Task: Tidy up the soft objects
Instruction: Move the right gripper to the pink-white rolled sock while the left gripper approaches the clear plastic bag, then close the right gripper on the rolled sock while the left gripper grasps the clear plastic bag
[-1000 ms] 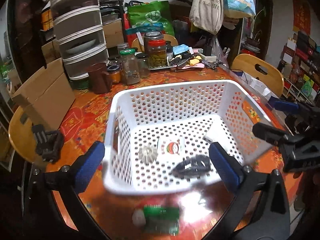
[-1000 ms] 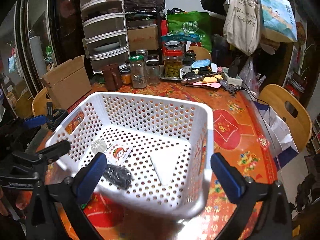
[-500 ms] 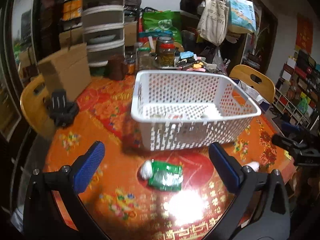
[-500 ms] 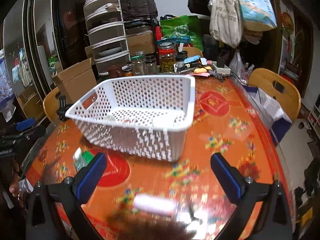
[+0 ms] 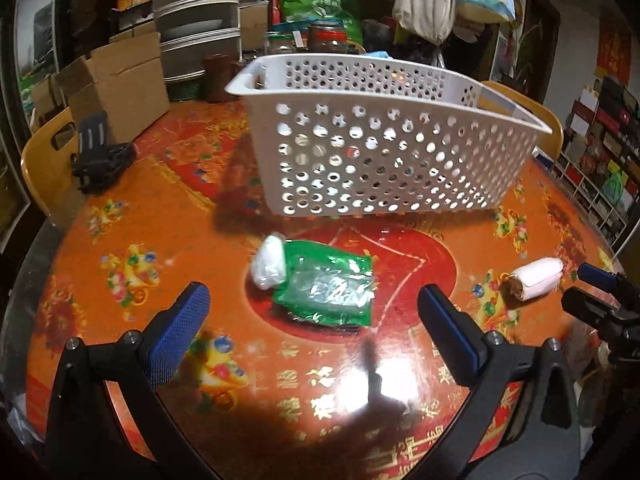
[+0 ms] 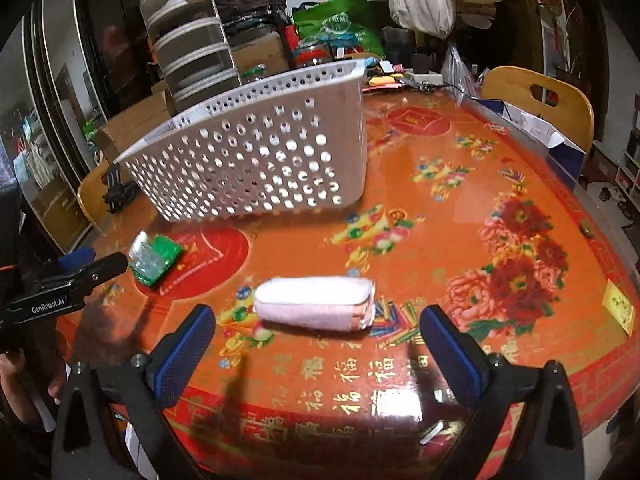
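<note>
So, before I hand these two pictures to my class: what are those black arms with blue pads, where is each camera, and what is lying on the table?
There is no robot here. A person holds one two-finger tool in each hand, and a fisheye camera on each tool looks forward along its fingers. The blue pads at the bottom of each picture are those fingers. The left tool is open and holds nothing; in front of it lies a green plastic packet with a small white bundle touching its left edge. The right tool is also open and empty, with a rolled pink cloth lying just beyond it. Behind both stands a white perforated basket on the red patterned table. Each picture also catches the other tool at its edge.
</note>
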`<state>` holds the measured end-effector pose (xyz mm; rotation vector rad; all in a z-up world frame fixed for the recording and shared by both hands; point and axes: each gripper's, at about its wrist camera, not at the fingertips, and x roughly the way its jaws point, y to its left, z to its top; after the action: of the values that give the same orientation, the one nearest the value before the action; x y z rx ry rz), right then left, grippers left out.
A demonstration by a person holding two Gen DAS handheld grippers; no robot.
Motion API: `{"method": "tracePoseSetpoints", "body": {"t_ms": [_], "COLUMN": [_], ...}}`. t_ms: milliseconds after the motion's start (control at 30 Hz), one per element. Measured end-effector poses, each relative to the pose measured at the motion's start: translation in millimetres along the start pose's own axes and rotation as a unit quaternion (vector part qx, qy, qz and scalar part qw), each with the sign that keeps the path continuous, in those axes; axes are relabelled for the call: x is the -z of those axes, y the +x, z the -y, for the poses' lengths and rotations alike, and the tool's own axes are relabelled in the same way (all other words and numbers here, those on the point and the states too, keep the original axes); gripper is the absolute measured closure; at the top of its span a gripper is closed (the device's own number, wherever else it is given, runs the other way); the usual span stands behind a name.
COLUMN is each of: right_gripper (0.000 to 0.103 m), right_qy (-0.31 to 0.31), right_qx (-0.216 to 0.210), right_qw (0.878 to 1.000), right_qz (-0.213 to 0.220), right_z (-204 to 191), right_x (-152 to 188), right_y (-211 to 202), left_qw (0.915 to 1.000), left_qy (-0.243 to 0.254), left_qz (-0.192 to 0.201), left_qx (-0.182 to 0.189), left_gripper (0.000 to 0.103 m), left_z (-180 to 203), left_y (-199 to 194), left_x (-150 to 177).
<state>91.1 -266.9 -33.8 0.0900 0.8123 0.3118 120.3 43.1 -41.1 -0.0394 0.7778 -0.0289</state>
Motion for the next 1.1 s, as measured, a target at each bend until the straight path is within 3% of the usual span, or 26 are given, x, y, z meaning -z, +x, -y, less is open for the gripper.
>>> {"method": "tracePoseSetpoints", "body": {"t_ms": [133,267,567,1100], "right_gripper": [0.004,0.004,0.004,0.004], "right_qy": [-0.001,-0.012,-0.007,-0.016], "right_qx": [0.002,0.013,0.011,0.020], "right_qw": [1.000,1.000,1.000,1.000], "right_qz": [0.000,0.000,-0.008,-0.009], "right_z": [-2,-7,-6,-18], "right_x": [3,5,5,5], "right_y": [6,11,21,30], "left_qw": [1.0000,0.9998,0.9995,1.0000], "left_qy": [0.005,0.009,0.003,-0.001], "left_qz": [-0.007,-0.015,-0.031,0.009], "left_qx": [0.001,-0.008,-0.010,-0.001], "left_gripper": [0.002,0.011,0.048,0.052], "left_z": [9,13,11,7], "left_y": [15,27,46,19], "left_x": [-3,-7,-3,5]}}
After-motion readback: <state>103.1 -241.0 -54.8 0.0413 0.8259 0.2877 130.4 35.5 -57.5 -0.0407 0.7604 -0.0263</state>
